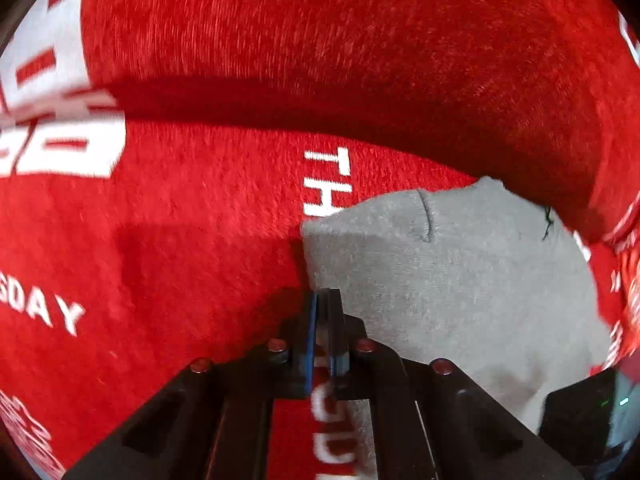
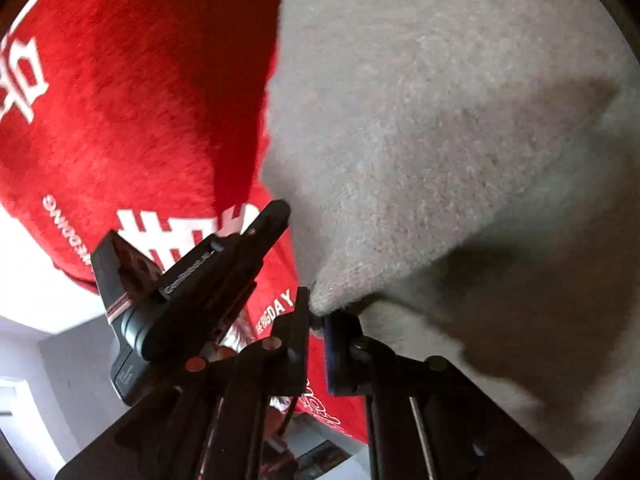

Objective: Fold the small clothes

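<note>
Clearly we are only starting: the right gripper [image 2: 316, 320] is pinching a corner of the grey garment [image 2: 440, 120], the left gripper [image 1: 325, 308] is closed beside its edge, folding remains.

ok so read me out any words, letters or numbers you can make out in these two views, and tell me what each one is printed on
"TH": white letters on the red cloth, cut off by the grey garment.
"SDAY": white, on the red cloth, left wrist view; its start is out of frame.
"DAY": white, on the red cloth, right wrist view; earlier letters blurred.
Large white characters and small curved print on the cloth: too blurred to read.
</note>
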Action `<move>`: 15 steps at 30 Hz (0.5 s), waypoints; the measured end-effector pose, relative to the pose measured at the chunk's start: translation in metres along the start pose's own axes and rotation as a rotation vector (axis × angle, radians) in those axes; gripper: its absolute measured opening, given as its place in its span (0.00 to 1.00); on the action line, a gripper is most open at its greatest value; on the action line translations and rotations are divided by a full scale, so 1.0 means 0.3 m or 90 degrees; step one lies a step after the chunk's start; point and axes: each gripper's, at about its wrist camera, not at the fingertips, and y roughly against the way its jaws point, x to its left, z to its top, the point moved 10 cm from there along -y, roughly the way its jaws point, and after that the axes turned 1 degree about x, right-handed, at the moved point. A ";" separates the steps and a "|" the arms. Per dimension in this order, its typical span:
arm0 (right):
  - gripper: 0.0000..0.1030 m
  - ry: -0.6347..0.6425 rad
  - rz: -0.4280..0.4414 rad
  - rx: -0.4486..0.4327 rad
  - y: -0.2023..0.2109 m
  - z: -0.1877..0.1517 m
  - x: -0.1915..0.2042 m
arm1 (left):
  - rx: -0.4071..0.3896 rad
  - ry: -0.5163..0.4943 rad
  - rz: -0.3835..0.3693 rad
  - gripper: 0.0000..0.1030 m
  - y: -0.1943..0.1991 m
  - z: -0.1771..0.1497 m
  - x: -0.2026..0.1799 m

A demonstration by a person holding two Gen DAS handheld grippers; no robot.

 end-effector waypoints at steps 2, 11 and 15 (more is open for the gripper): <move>0.06 0.000 -0.005 0.008 -0.050 -0.009 0.011 | 0.002 -0.016 0.019 0.06 -0.009 0.000 0.037; 0.52 0.090 -0.084 0.028 0.059 0.027 0.009 | -0.012 0.008 0.047 0.06 0.033 -0.047 0.093; 0.55 0.141 -0.180 -0.099 0.399 0.196 -0.052 | -0.048 0.008 0.039 0.06 0.123 -0.061 0.049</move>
